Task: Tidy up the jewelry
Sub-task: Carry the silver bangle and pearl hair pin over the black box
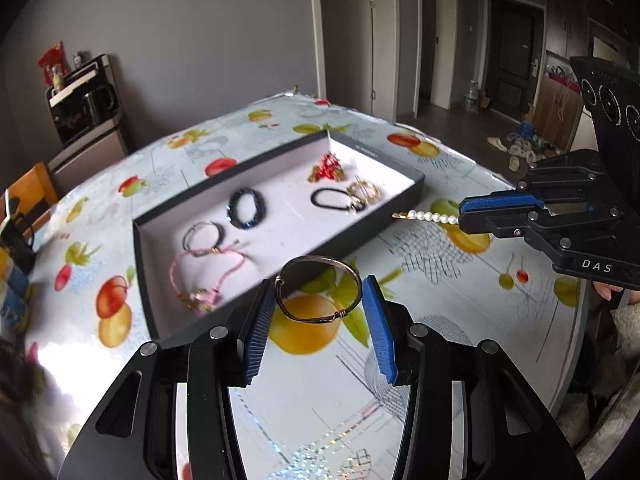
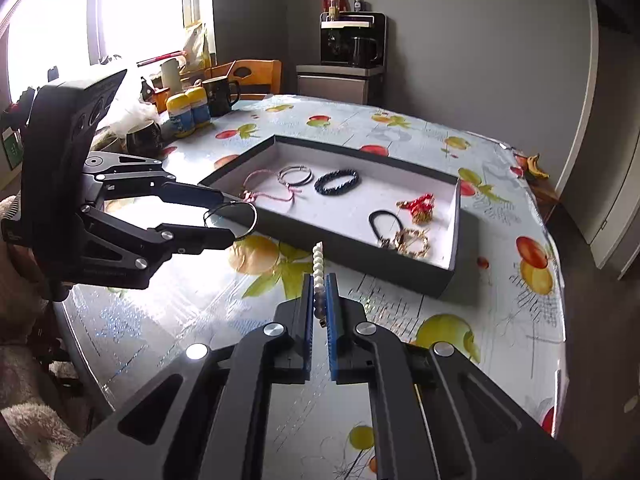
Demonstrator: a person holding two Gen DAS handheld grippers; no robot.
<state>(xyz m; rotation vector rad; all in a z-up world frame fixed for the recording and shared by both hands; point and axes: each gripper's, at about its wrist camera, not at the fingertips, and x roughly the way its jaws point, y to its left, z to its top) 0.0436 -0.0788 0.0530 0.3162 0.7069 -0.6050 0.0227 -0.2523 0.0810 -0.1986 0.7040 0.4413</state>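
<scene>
My left gripper [image 1: 319, 294] is shut on a thin metal bangle [image 1: 316, 258], held above the table just in front of the black tray [image 1: 416, 194]. It shows in the right wrist view [image 2: 231, 220] with the bangle [image 2: 250, 222]. My right gripper [image 2: 319, 282] is shut on a pearl hair clip [image 2: 318, 260], held near the tray's front wall [image 2: 360, 254]. In the left wrist view the clip [image 1: 426, 216] sticks out of the right gripper [image 1: 460, 216]. The tray holds a pink cord bracelet [image 1: 200, 276], a dark bead bracelet [image 1: 246, 208], a black hair tie [image 1: 334, 200], gold chains [image 1: 364, 192] and a red ornament [image 1: 326, 170].
The table [image 2: 460, 312] has a glossy fruit-print cover. Two yellow-lidded bottles [image 2: 188, 110], mugs [image 2: 220, 96] and bags stand at its far left corner. A wooden chair [image 2: 256, 78] and a cabinet with a coffee machine [image 2: 352, 40] stand behind. A banana [image 2: 534, 166] lies at the right edge.
</scene>
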